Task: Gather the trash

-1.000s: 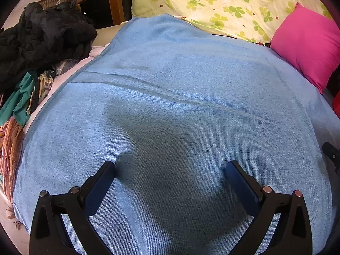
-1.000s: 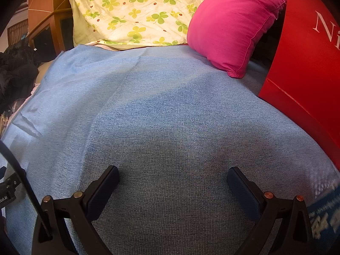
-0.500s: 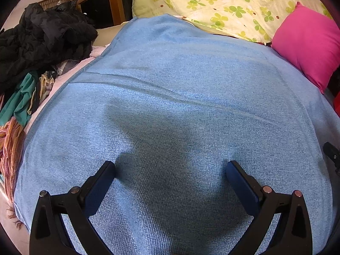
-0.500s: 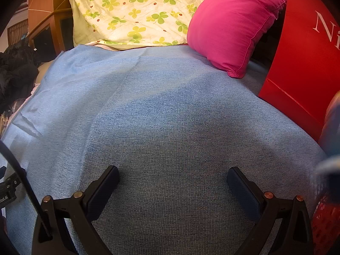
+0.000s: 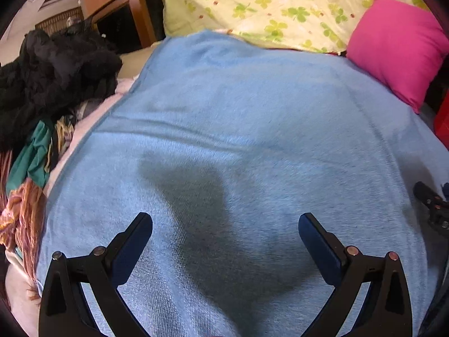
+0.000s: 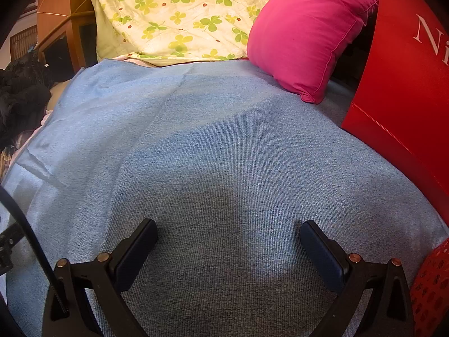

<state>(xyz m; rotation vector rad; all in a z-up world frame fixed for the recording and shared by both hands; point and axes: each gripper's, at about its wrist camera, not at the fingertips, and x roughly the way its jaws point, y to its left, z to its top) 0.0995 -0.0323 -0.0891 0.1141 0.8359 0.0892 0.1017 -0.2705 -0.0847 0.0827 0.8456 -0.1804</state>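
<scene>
While no trash can actually be spotted on the blue blanket (image 5: 252,106), the black clothes pile (image 5: 53,78) is seen far left. Left gripper (image 5: 225,226) is held wide open and empty, right gripper (image 6: 228,234) too. A red mesh basket (image 6: 429,289) is glimpsed just right of the right gripper, so that hand is probably nearer.

bed: blue blanket (image 5: 252,106) | clover quilt (image 6: 174,14) | wooden cabinet (image 5: 120,14) behind

A bedroom: blue blanket (image 5: 252,106), pink pillow (image 6: 306,33), heaped clothes (image 5: 50,75).
</scene>
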